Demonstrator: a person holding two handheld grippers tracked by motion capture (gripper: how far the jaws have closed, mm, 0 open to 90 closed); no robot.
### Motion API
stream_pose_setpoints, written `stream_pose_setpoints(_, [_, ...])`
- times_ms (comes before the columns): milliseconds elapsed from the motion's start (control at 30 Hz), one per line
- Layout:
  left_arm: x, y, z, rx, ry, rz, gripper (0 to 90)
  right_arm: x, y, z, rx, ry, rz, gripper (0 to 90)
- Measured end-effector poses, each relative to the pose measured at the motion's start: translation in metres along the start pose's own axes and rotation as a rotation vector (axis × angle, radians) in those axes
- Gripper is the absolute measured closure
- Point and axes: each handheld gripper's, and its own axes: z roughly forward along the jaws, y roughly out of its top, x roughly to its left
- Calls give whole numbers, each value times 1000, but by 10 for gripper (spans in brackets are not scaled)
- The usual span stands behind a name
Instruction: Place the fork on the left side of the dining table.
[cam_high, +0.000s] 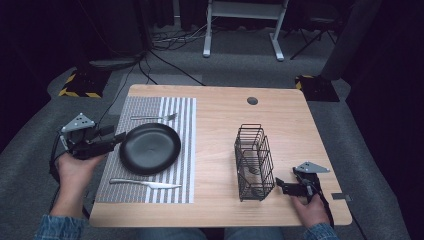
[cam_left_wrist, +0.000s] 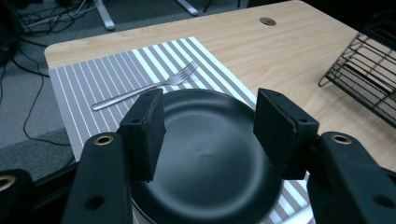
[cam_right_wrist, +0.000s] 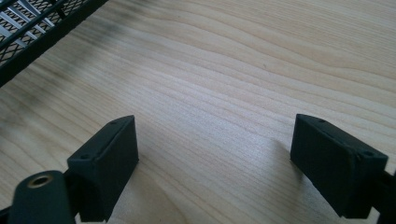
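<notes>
A black plate (cam_high: 150, 148) sits on a striped placemat (cam_high: 185, 115) at the table's left, between a fork (cam_high: 154, 117) and a knife (cam_high: 145, 183). The left gripper (cam_high: 119, 137) hovers just beside its left rim, jaws spread and empty. The right gripper (cam_high: 277, 184) rests near a wire rack (cam_high: 254, 160), jaws also spread. The plate looks stiff, smooth, probably slippery and breakable; the raised rim is the likeliest place to pinch.

A fork (cam_high: 154, 117) lies across the far end of a striped placemat (cam_high: 186, 150), and a table knife (cam_high: 145, 183) lies along its near end. To the right on the wooden table (cam_high: 215, 125) stands a black wire basket (cam_high: 254, 161). Beyond the table, cables (cam_high: 170, 42) trail over grey carpet beside a white desk frame (cam_high: 242, 25).
</notes>
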Motion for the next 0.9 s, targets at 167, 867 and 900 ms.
stream_pose_setpoints(167, [-12,-12,-10,-14,-22,24,417,0,0,0,1,1,1,150])
stream_pose_setpoints(867, [-49,-83,-17,58,-39,143,376,0,0,0,0,1,-1,150])
stream_pose_setpoints(900, [-49,-86,-16,61,-47,140,375,0,0,0,0,1,-1,151])
